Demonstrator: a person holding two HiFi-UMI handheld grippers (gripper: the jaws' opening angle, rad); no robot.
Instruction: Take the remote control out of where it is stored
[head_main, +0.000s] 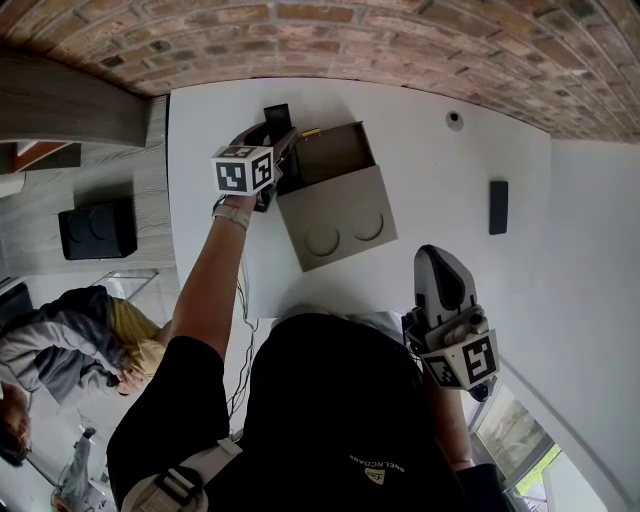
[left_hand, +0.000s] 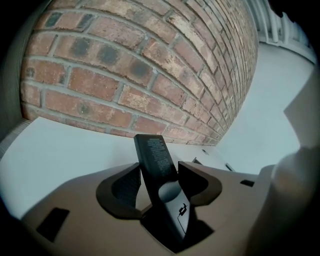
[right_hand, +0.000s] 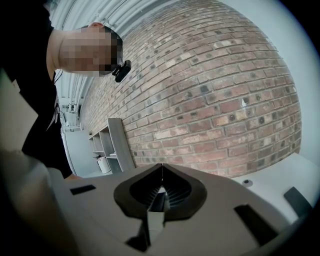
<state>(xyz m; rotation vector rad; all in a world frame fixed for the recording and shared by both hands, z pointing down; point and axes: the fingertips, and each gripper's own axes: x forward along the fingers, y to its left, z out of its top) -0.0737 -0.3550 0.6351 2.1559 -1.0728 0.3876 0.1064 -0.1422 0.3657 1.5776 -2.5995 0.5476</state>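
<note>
A black remote control (head_main: 277, 112) sticks out past my left gripper (head_main: 274, 138) at the far side of the white table (head_main: 420, 180), just left of an open brown box (head_main: 340, 212). In the left gripper view the remote control (left_hand: 156, 155) stands between the two pads with its printed back up, and both pads press on its sides. It points up and away over the table toward the brick wall. My right gripper (head_main: 436, 262) hangs near my body at the lower right. In its own view, the right gripper (right_hand: 161, 192) has its jaws together with nothing between them.
A flat black rectangular thing (head_main: 498, 207) lies on the table at the right, and a small round fitting (head_main: 455, 119) sits near the brick wall (head_main: 400, 50). A black case (head_main: 97, 230) and a seated person (head_main: 60, 345) are on the floor at the left. Grey shelves (right_hand: 107, 145) stand by the wall.
</note>
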